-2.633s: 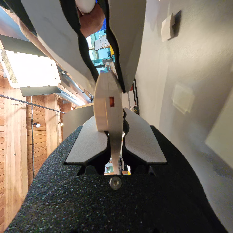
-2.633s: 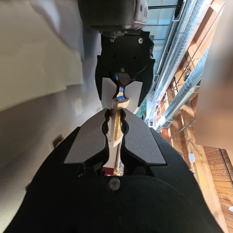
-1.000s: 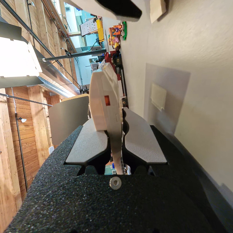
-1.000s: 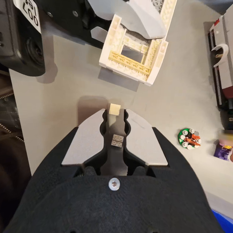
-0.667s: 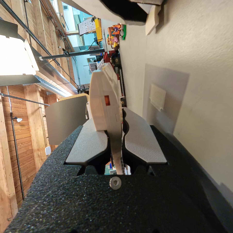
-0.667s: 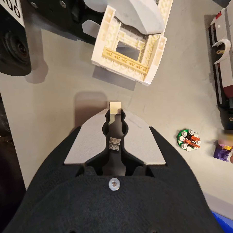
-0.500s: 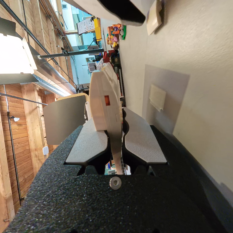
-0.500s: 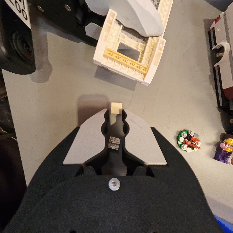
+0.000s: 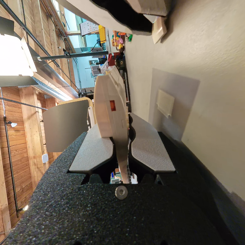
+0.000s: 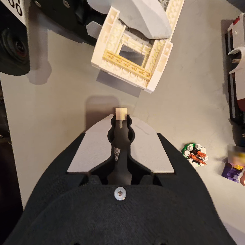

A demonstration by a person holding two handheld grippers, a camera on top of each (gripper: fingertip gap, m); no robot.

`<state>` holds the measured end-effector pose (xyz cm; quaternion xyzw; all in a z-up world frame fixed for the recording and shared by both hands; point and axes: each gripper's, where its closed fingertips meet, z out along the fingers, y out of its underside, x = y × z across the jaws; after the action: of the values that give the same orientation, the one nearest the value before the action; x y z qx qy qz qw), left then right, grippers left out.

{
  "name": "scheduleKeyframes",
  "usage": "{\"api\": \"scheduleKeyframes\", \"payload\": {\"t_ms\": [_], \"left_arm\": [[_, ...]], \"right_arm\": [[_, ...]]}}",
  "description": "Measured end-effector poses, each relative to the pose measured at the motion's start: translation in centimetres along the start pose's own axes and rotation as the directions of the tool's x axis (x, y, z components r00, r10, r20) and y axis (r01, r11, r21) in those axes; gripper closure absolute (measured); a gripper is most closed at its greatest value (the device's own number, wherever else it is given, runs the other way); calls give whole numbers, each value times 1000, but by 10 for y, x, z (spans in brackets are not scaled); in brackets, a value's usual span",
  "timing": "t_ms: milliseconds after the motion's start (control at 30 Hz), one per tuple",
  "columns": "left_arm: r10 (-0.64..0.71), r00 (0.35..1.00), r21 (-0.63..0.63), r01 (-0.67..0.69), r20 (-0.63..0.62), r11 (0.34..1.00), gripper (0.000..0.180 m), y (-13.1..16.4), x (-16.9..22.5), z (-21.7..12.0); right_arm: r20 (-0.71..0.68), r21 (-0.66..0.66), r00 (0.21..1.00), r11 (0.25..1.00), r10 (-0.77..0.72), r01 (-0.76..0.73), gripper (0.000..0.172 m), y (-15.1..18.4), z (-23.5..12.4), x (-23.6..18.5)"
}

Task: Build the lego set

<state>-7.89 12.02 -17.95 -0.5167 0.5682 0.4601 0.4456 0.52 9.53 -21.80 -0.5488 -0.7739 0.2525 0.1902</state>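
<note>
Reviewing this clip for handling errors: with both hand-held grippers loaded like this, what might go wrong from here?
The small cream square brick sits only at the right hand-held gripper fingertips, so it may twist or pop out. The white curved brick assembly juts well beyond the left hand-held gripper, so it may pivot if pushed.

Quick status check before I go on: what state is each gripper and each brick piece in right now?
Left gripper: shut on the white brick assembly, held on edge above the table.
Right gripper: closed on the small cream tile, low over the table.
Grey 2x2 plate: loose on the table.
Green round build: standing untouched.
</note>
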Motion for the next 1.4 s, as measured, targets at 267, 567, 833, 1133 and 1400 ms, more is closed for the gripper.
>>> {"api": "scheduleKeyframes", "payload": {"t_ms": [267, 567, 833, 1133, 1400], "left_arm": [[-23, 1000, -45, 24, 20, 999, 165, 7, -5, 1], [-28, 999, -45, 29, 26, 999, 165, 6, -6, 0], [-33, 999, -40, 34, 23, 999, 165, 6, -6, -1], [-35, 999, -41, 36, 20, 998, 166, 6, -5, -1], [-54, 998, -39, 55, 16, 998, 165, 7, -5, 0]], "right_arm": [[-76, 255, 988, 961, 132, -108, 156, -45, -37, 22], [-105, 272, 975, 949, 195, -160, 156, -60, -30, 28], [-134, 258, 974, 955, 184, -145, 156, -62, -26, 26], [-147, 274, 977, 955, 156, -112, 146, -63, -29, 25], [-424, 161, 855, 905, -297, 395, 125, -57, -37, 32]]}}
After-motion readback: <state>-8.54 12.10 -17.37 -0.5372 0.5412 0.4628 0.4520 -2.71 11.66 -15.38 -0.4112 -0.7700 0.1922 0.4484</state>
